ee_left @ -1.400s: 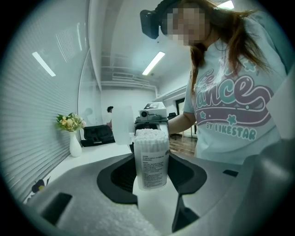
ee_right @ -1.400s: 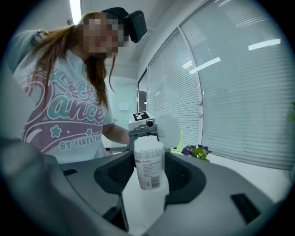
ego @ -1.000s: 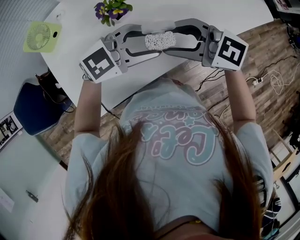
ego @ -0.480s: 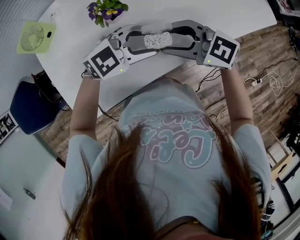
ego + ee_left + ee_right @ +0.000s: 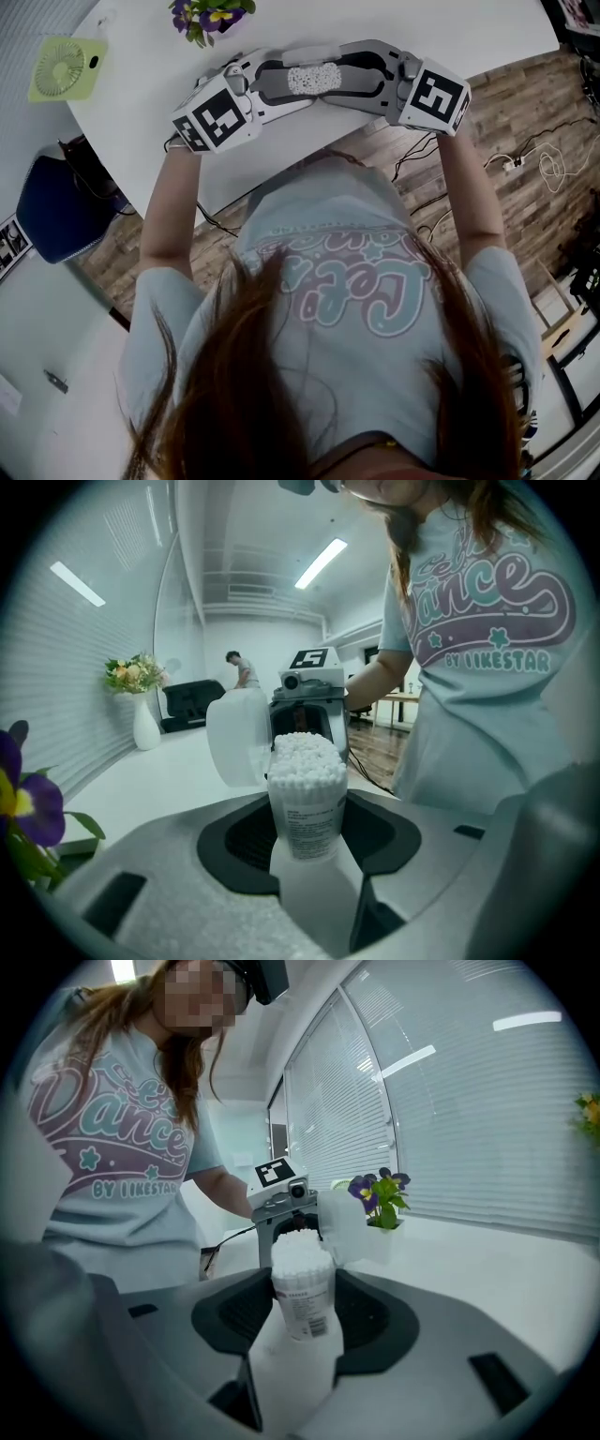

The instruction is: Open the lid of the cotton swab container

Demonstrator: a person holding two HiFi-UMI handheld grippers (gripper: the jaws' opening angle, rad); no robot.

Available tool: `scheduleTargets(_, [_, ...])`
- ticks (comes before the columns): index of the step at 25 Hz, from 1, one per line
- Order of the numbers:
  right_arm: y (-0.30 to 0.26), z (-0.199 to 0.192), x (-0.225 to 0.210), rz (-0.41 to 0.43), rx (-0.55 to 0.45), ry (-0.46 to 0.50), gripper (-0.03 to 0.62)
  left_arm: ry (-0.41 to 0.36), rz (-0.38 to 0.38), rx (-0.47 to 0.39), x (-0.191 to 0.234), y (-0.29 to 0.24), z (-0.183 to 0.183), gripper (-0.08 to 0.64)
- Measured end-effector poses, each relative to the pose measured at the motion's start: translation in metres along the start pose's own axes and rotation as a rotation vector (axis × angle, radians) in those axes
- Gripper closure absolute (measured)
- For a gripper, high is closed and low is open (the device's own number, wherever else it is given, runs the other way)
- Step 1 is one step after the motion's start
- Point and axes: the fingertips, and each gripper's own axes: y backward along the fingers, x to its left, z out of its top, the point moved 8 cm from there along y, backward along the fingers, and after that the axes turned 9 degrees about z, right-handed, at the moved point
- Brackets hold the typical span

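The cotton swab container is a clear tube packed with white swabs, held above the white table. Its translucent lid is flipped open and hangs at the tube's side. My left gripper and right gripper face each other, and both are shut on the tube from opposite sides. In the left gripper view the tube stands upright between the dark pads, with the right gripper's marker cube behind it. The right gripper view shows the same tube with the lid to its right.
A pot of purple flowers stands just beyond the left gripper. A green desk fan lies at the table's left end. A blue chair and floor cables lie off the table. A vase of flowers stands farther along the table.
Both grippers have sunk toward the table with the container between them. Their marker cubes have drawn slightly inward in the head view. The lid stays open.
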Motion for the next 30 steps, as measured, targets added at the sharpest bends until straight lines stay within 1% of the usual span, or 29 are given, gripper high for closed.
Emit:
scheduleTargets(3, [0.000,-0.006,0.000,-0.006,0.008,-0.032,0.383,0.001,-0.001,0.005,-0.001,-0.002,-0.001,0.370])
scheduleTargets(6, [-0.001,-0.007,0.001,-0.011,0.007,-0.044,0.383,-0.005,-0.010,0.016,-0.001,-0.003,-0.001,0.370])
scheduleTargets(11, [-0.004,-0.009,0.001,-0.018,0.018,-0.051,0.383,-0.027,-0.009,0.051,-0.002,-0.006,-0.005,0.370])
scheduleTargets(20, [-0.008,-0.016,0.000,-0.017,0.024,-0.070,0.383,-0.036,-0.018,0.090,-0.003,-0.009,-0.011,0.370])
scheduleTargets(25, [-0.008,-0.018,-0.001,-0.020,0.016,-0.073,0.383,-0.021,-0.020,0.110,-0.003,-0.012,-0.013,0.370])
scheduleTargets(30, [-0.013,-0.018,-0.003,-0.022,0.032,-0.062,0.385,-0.013,-0.016,0.119,-0.002,-0.010,-0.016,0.370])
